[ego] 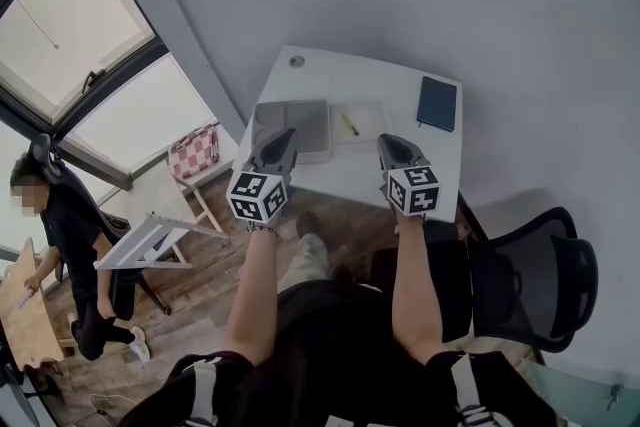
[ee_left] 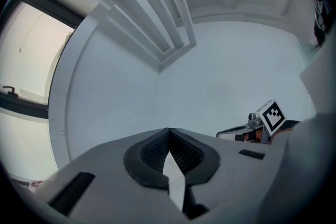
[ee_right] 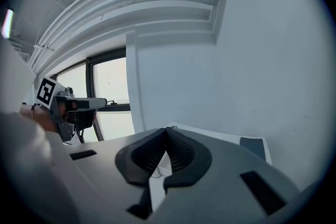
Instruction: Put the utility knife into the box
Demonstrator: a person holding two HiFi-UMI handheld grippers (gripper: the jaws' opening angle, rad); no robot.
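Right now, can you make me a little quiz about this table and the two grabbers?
1. True or false: the right gripper is holding the yellow utility knife.
2. Which dark blue thing lies on the white table? A: a notebook. B: a cup. C: a ball.
3. Fill in the gap: the jaws of the left gripper and of the right gripper are both ____.

Key: 1 false, the knife lies on the table; 2 A; 3 shut.

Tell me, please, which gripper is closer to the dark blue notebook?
The right gripper; the notebook lies just beyond it, while the left gripper is by the grey tray.
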